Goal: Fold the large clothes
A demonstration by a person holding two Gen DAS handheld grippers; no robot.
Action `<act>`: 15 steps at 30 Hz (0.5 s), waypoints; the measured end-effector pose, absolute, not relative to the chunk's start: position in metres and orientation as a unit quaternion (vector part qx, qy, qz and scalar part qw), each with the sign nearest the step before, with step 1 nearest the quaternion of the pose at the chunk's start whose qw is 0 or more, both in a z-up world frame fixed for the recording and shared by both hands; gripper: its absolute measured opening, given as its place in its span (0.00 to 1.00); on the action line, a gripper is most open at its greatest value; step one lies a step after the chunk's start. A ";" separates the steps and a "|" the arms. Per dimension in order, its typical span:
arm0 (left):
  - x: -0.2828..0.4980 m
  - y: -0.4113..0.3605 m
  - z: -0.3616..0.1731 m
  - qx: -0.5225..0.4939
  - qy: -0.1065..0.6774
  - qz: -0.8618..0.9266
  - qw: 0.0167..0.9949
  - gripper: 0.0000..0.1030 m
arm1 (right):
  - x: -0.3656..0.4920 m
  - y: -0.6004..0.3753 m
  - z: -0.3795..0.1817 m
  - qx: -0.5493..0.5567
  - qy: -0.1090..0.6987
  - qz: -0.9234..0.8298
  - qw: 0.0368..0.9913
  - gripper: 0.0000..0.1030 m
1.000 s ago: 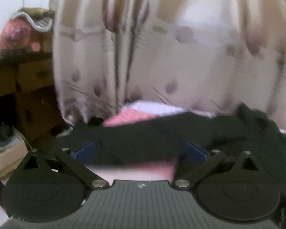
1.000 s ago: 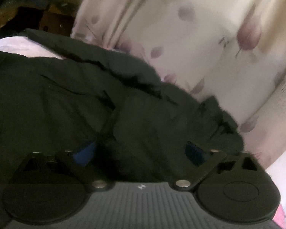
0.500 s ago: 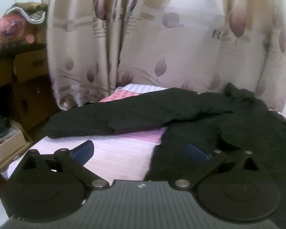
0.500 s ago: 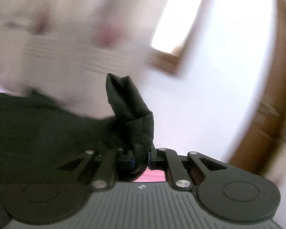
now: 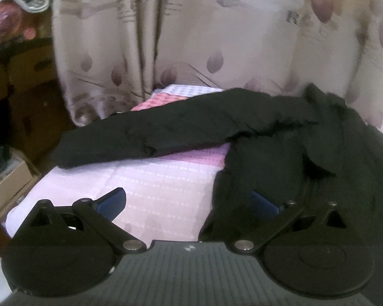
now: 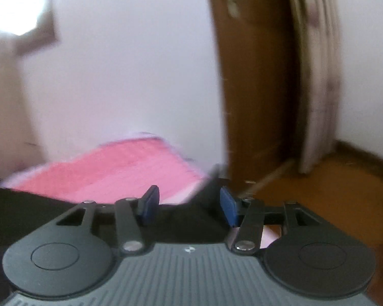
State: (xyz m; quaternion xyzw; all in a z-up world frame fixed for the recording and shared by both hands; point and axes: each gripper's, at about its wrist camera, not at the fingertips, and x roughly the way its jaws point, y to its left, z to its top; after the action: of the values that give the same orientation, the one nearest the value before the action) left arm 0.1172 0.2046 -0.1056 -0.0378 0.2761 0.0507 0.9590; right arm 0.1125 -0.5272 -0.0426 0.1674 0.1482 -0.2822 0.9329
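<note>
A patterned curtain [image 5: 217, 51] hangs behind the pink checked bed [image 5: 153, 186]; a brown door [image 6: 255, 89] stands right. The black garment [image 5: 280, 137] sprawls across it, sleeve stretched left. The left gripper [image 5: 186, 201] gapes empty; the right gripper [image 6: 189, 205] is opening, released.

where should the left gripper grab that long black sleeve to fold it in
Grip the sleeve at its cuff end, the free tip lying toward the left edge of the bed. Probably come in low from the near-left side, one pad sliding under the cuff. The sleeve lies flat and stretched out, joined to the jacket body at the right, so only that end lifts freely.
</note>
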 end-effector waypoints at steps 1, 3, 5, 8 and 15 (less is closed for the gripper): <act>0.118 0.205 -0.107 -0.041 0.282 0.041 0.958 0.99 | 0.098 -0.510 -0.044 0.167 0.138 -0.242 0.946 0.55; 0.119 0.203 -0.109 -0.054 0.294 0.023 0.954 0.99 | 0.071 -0.474 -0.049 0.168 0.141 -0.153 0.964 0.71; 0.121 0.202 -0.114 -0.075 0.313 -0.005 0.947 0.98 | 0.048 -0.430 -0.059 0.178 0.163 -0.053 0.969 0.77; 0.122 0.194 -0.123 -0.080 0.340 -0.029 0.937 0.81 | 0.027 -0.375 -0.077 0.165 0.211 0.035 0.963 0.77; 0.102 0.181 -0.121 -0.089 0.341 -0.049 0.934 0.20 | 0.042 -0.302 -0.111 0.147 0.307 0.100 0.935 0.22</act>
State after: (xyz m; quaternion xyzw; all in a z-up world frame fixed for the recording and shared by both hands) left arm 0.1017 0.1815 -0.1207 -0.0892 0.3414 -0.0489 0.9344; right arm 0.0423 -0.3017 -0.1111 0.1473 0.3075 0.0999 0.9348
